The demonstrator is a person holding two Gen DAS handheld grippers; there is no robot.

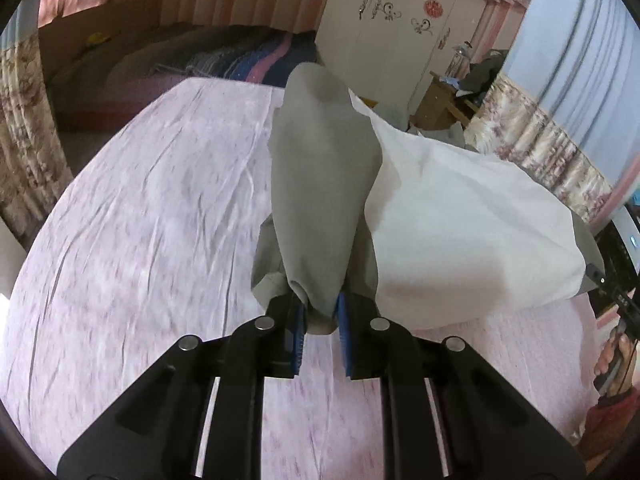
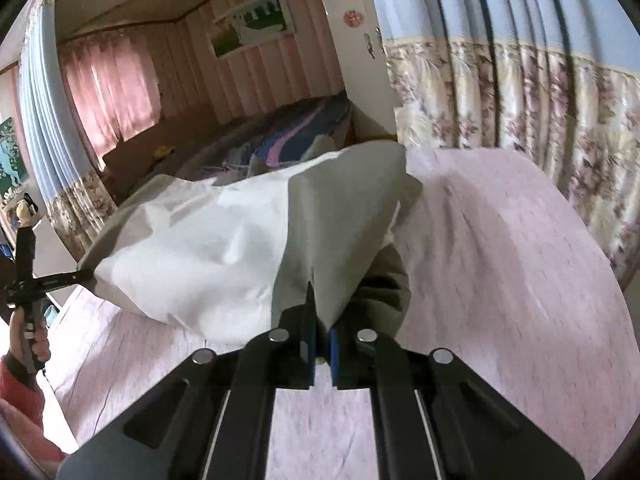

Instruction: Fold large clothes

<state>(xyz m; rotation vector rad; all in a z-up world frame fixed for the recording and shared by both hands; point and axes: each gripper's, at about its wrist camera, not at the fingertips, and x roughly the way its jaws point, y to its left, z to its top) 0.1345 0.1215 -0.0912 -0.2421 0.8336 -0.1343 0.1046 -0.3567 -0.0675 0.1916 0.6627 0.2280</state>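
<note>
A large garment (image 1: 452,220), white in the body with grey sleeves, hangs stretched between my two grippers above a pink sheet. My left gripper (image 1: 322,320) is shut on a bunched grey sleeve (image 1: 320,184) that rises straight ahead of its blue pads. From the right wrist view the same garment (image 2: 192,248) spreads to the left. My right gripper (image 2: 322,336) is shut on its grey cloth (image 2: 340,220) at the other end. The other gripper and the hand holding it show at the edge of each view.
The pink sheet (image 1: 140,200) covers a wide flat surface below the garment. Flowered curtains (image 2: 520,100) hang close on the right side. A bed with striped bedding (image 1: 240,60) and a white wardrobe (image 1: 400,20) stand further back. A wooden table with clutter (image 1: 448,96) stands beside the wardrobe.
</note>
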